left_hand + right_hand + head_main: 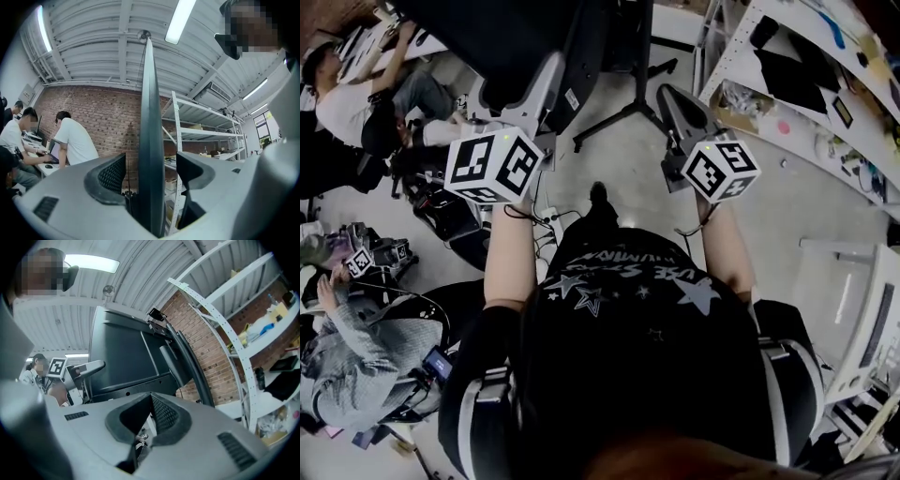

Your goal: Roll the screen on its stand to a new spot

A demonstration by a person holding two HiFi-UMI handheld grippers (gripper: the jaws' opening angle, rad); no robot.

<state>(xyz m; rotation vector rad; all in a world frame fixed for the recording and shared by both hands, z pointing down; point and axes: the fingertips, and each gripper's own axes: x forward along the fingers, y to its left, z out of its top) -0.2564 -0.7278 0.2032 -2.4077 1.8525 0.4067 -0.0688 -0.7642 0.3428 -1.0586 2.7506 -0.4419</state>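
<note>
1. The left gripper (150, 173) straddles the near edge of the screen (123, 355). Its jaws stand wide, with a gap on each side of the thin dark panel, so it is released and grips nothing.
2. The right gripper (151, 397) is clenched with its pad tips together and nothing between them. It hangs apart from the screen, to the panel's right in the head view.
3. The screen stands upright on its stand (621, 114), straight ahead of the person. White shelving (206, 135) is close on the right, and people (72, 138) sit and lean at a worktop (44, 169) on the left.
4. As I judge it, this is the hold-taking stage: the screen is not being pushed, because neither gripper has purchase on it.
5. The next move calls for the left jaws to close firmly on the panel's edge. The right gripper should then brace the frame or post, with a slow, level push so the base rolls rather than tips, steering clear of the shelving.
6. Hard to make out:
   - The stand's wheels cannot be made out; only a dark leg shows on the floor (628, 173).
   - The screen's top is cut off in the head view.
   - Nothing marks the new spot.
</note>
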